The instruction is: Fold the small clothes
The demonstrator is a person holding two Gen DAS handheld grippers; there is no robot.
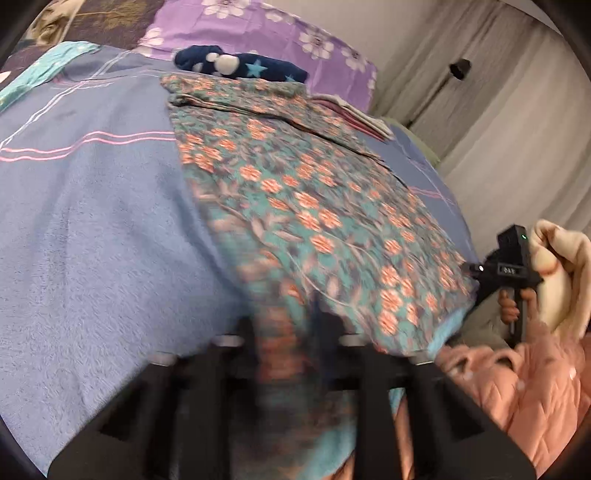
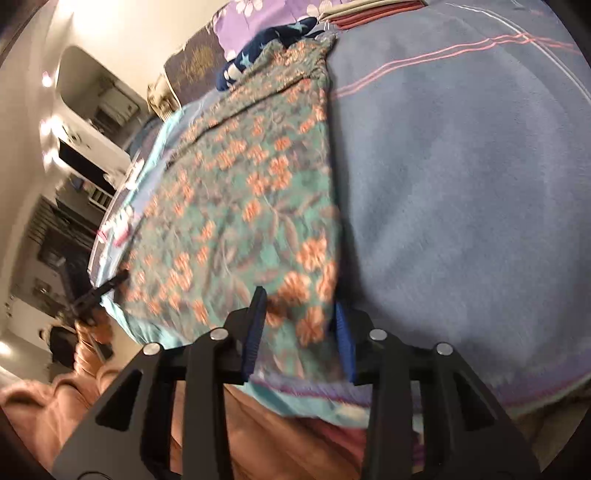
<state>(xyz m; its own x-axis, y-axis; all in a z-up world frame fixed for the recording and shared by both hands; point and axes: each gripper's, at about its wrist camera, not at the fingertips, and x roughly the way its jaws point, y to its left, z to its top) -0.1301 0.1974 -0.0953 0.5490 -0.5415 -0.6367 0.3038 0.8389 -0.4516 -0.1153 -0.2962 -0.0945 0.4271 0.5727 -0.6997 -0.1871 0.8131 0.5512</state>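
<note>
Both wrist cameras look steeply down, very near the bed (image 1: 92, 240); both share the floral cloth (image 1: 314, 206) and purple pillow (image 1: 258, 33).

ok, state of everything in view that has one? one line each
Teal floral-print cloth garment: spread flat on the blue fleece blanket, near hem in both grippers.
Left gripper: shut on the garment's near hem.
Right gripper: shut on the garment's near corner.
Navy star-print fabric item: bunched at the blanket's far end.
Pink-striped cloth: folded, beside the garment.
</note>
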